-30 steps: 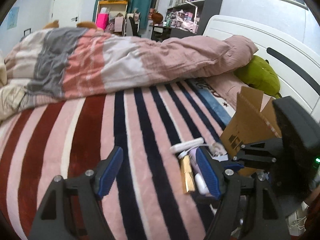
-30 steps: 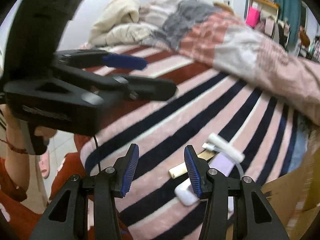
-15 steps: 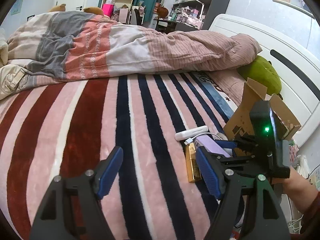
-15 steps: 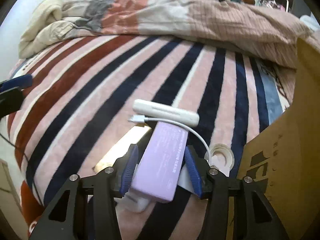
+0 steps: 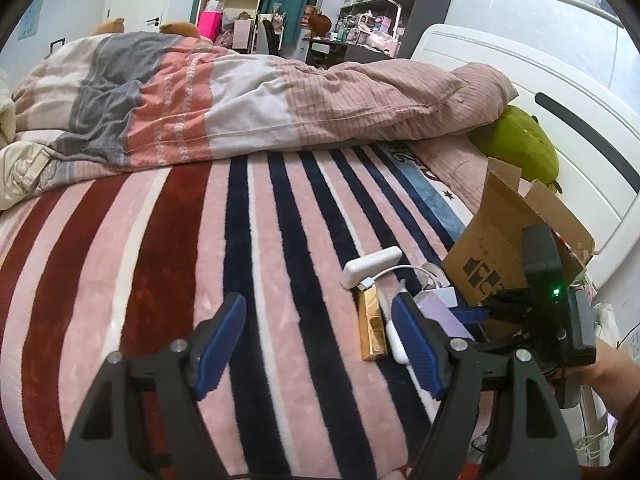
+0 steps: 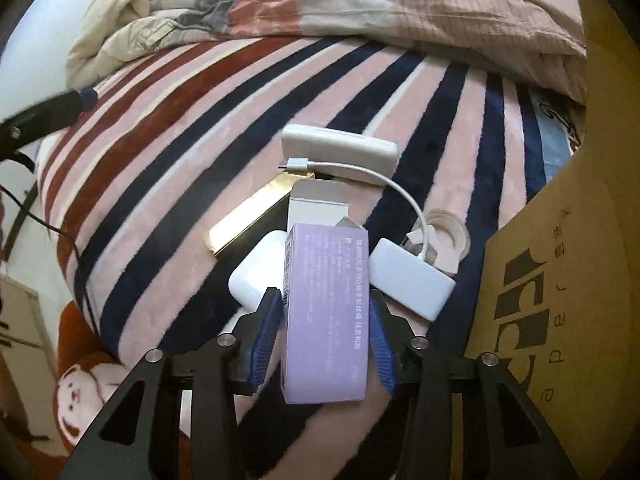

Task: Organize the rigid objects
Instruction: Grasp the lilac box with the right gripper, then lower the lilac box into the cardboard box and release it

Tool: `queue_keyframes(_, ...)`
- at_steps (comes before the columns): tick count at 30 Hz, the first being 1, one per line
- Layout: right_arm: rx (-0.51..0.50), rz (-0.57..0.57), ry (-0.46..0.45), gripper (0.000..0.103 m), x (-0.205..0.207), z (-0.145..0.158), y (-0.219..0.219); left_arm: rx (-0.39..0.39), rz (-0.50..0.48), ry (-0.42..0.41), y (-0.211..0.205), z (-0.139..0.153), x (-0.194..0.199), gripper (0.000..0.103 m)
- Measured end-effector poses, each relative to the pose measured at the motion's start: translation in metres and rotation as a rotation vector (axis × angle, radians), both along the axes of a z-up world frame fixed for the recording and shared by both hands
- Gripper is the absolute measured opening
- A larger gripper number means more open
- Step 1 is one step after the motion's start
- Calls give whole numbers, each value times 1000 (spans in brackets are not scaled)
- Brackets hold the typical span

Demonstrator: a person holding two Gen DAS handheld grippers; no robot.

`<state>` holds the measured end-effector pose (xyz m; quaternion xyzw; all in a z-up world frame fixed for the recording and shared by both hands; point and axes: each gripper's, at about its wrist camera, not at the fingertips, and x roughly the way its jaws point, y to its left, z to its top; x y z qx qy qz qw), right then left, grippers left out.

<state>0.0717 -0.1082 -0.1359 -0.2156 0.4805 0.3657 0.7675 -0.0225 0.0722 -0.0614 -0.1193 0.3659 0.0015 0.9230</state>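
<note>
My right gripper is shut on a lilac carton with its top flap open, held just above the striped blanket. Under and around it lie a white earbud case, a gold bar-shaped box, a white power bank with a white cable, a white flat pack and a tape roll. My left gripper is open and empty above the blanket, left of the same pile; the gold box and power bank show there.
An open cardboard box stands right of the pile, also in the left wrist view. A rumpled duvet lies across the far side of the bed. A green plush sits by the white headboard.
My right gripper has closed on the lilac carton and raised it off the pile. My left gripper has stayed open and shifted slightly.
</note>
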Motion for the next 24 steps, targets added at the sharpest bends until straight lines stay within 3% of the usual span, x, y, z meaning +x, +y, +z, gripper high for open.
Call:
queue_keyframes(2,-7,4,-9,33,-3,1,2,5,-14,7,-4,2,-2,72)
queue_keyframes(5,13,30,-57,33,-14,13,4,-19,-48,10,-7,6,-2,72)
queue_keyframes(14,285,207,-102,33,-41,100,25,-88,-184,-47,-30,53,18,71)
queue_keyframes(15,313,221,-114,33,-42,111,23,-100,-198,-60,-33,60,22,69)
queue_keyframes(19,370,222,-167,33,-40,137,9,-128,-277,-80,-56,88,45,40)
queue_keyframes(24,413,152,-207,33,-16,156,-39,-100,-365,-86,-108,109,83,35)
